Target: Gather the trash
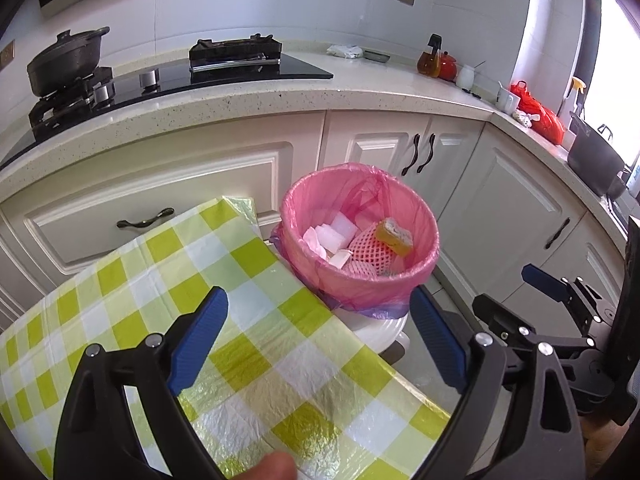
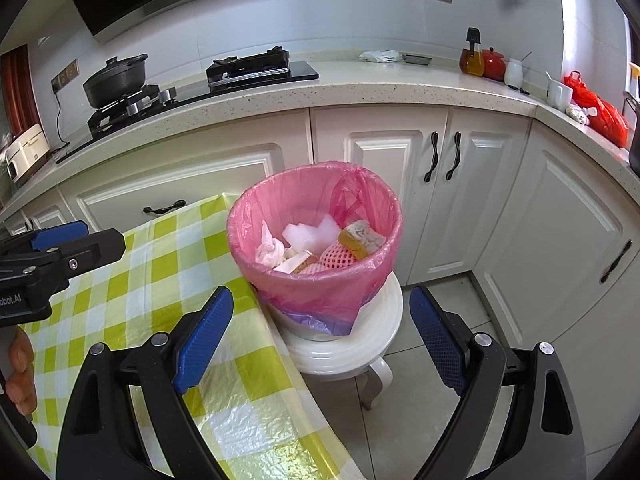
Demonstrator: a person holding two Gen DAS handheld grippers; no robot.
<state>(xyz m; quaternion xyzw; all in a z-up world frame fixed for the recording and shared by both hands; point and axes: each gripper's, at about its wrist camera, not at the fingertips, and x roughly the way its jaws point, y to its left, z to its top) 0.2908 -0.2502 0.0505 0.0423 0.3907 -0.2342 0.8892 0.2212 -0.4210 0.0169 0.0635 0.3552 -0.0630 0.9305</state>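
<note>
A bin lined with a pink bag [image 1: 304, 200] [image 2: 280, 196] stands on a white stool [image 2: 344, 344] beside the table's edge. Inside lie a yellow sponge [image 1: 394, 236] [image 2: 362, 238], a pink foam net [image 1: 368, 252] [image 2: 336, 258], white foam pieces [image 1: 340, 228] [image 2: 308, 232] and a crumpled tissue [image 2: 268, 248]. My left gripper [image 1: 320, 320] is open and empty, held over the table edge just short of the bin. My right gripper [image 2: 320, 320] is also open and empty, facing the bin from slightly further right; each gripper shows at the edge of the other's view.
A green-and-white checked cloth [image 1: 160, 280] [image 2: 132, 280] covers the table on the left. White cabinets [image 2: 384, 152] and a speckled counter [image 1: 280, 92] lie behind, with a black pot [image 1: 64, 60] on the hob and a red bag [image 1: 538, 114] at the right. Tiled floor [image 2: 440, 380] shows beside the stool.
</note>
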